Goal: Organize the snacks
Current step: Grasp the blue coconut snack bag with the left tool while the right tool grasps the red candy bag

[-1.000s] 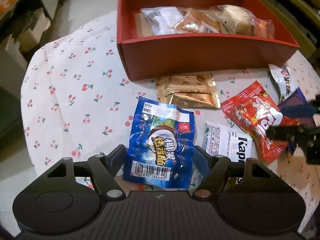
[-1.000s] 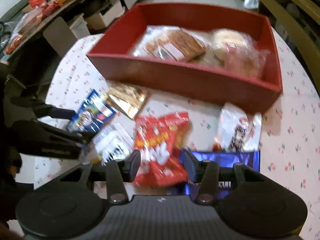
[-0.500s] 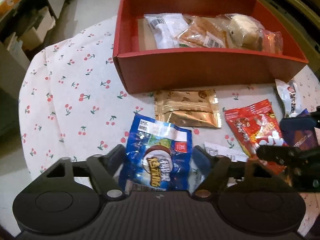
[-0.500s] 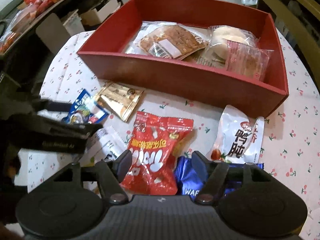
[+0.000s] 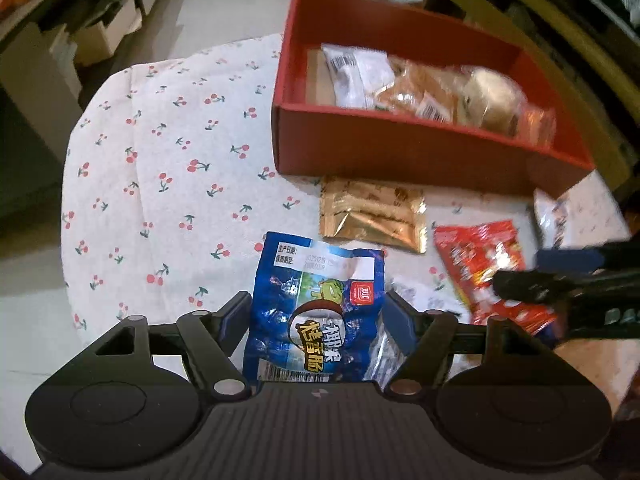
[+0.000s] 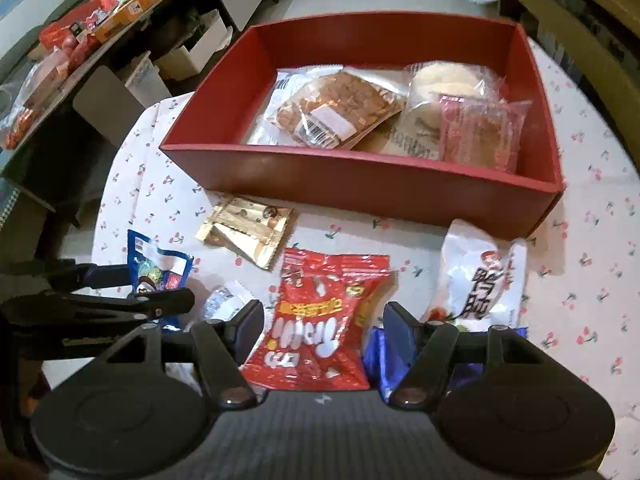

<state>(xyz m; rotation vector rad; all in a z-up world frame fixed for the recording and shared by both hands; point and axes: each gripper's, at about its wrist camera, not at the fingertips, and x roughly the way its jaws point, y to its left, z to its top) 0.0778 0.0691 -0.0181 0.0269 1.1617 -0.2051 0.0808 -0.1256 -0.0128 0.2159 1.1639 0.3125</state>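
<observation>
A red box (image 5: 400, 152) (image 6: 360, 184) at the back of the table holds several wrapped snacks. My left gripper (image 5: 316, 316) is open around a blue snack bag (image 5: 316, 312), which lies between its fingers; that bag also shows in the right wrist view (image 6: 160, 268). My right gripper (image 6: 320, 328) is open around a red snack bag (image 6: 324, 320), which lies on the table between its fingers and also shows in the left wrist view (image 5: 484, 264). A gold packet (image 5: 372, 212) (image 6: 248, 228) lies in front of the box.
A white packet with red print (image 6: 484, 276) lies right of the red bag, a dark blue wrapper (image 6: 380, 356) under my right finger. A white packet (image 6: 224, 300) lies between the grippers. The cherry-print cloth (image 5: 168, 184) covers the table. Shelves with goods (image 6: 80, 40) stand at left.
Both grippers have drawn back and risen a little, so the box looks farther off. The right gripper's fingers have opened wider around the red bag. The left gripper stays open around the blue bag.
</observation>
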